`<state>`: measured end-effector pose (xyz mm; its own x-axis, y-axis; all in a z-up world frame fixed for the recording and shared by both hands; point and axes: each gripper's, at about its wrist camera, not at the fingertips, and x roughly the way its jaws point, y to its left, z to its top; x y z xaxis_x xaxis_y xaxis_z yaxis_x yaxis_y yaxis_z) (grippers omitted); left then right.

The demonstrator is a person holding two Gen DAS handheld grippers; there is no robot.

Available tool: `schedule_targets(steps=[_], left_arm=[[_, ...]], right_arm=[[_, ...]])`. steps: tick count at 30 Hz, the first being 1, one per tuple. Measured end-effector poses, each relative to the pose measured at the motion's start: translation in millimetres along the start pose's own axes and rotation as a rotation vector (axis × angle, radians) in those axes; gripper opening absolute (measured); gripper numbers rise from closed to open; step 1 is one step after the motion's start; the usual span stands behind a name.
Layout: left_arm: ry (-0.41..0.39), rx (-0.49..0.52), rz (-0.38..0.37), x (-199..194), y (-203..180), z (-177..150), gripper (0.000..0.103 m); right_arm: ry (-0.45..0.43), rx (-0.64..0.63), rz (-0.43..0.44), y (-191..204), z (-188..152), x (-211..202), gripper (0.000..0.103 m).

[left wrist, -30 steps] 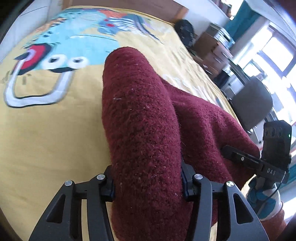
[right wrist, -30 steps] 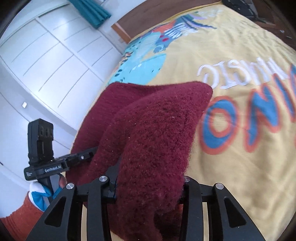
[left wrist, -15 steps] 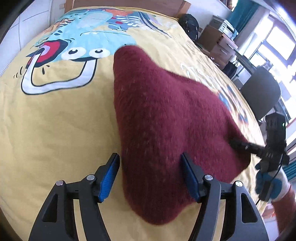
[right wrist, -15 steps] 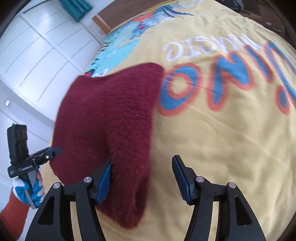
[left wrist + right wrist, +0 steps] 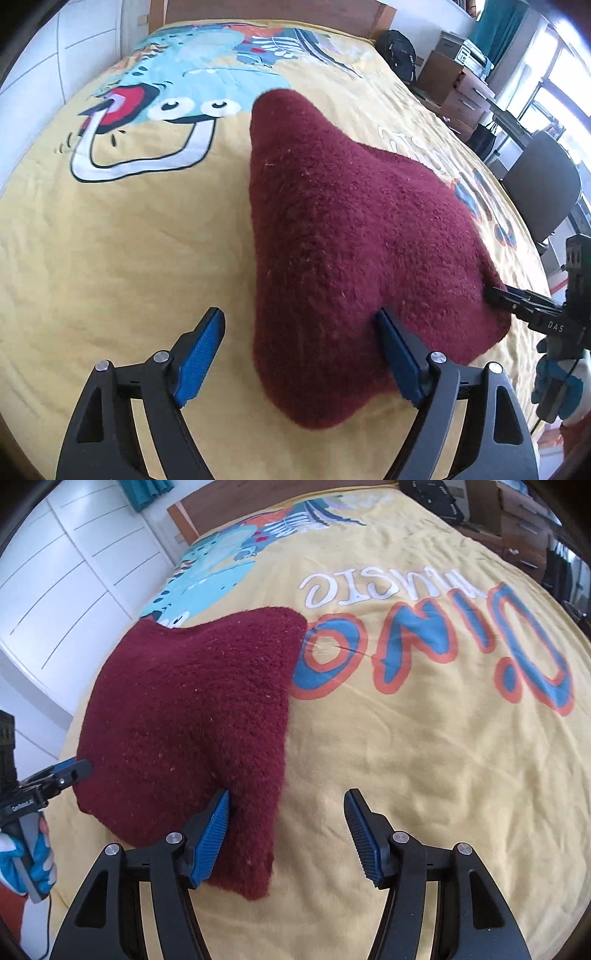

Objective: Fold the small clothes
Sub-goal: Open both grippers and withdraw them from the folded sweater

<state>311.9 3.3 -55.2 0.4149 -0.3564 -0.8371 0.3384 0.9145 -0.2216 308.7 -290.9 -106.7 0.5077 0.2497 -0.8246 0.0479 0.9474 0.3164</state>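
My jaws on both sides stand apart, gripping nothing; left gripper (image 5: 297,345) has just been opening, right gripper (image 5: 286,825) too. Maroon knit garment (image 5: 354,236) lies folded and fuzzy on the bed's yellow dinosaur-print cover (image 5: 122,236), near corners between my blue pads (image 5: 210,834), released.

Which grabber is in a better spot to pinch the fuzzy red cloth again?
Probably the left gripper: the maroon garment's near corner lies between its jaws, which have just been opening. The right gripper mostly straddles bare yellow bedspread; only its left pad meets the cloth.
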Motion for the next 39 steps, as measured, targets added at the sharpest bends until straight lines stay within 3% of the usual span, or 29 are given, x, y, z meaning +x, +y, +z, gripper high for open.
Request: schedule_targets(steps=[13, 24, 32, 39], left_arm=[[-0.048, -0.004, 0.047, -55, -6, -24, 0.08], [-0.106, -0.058, 0.076, -104, -11, -60, 0.08], [-0.166, -0.055, 0.12, -143, -26, -89, 0.086], [-0.226, -0.02, 0.175, -177, -47, -119, 0.1]], right_arm=[[-0.044, 0.024, -0.086, 6, -15, -47, 0.063], [-0.145, 0.015, -0.109, 37, -65, -118, 0.065], [-0.224, 0.014, -0.128, 59, -107, -164, 0.073], [-0.271, 0.011, -0.151, 71, -142, -195, 0.08]])
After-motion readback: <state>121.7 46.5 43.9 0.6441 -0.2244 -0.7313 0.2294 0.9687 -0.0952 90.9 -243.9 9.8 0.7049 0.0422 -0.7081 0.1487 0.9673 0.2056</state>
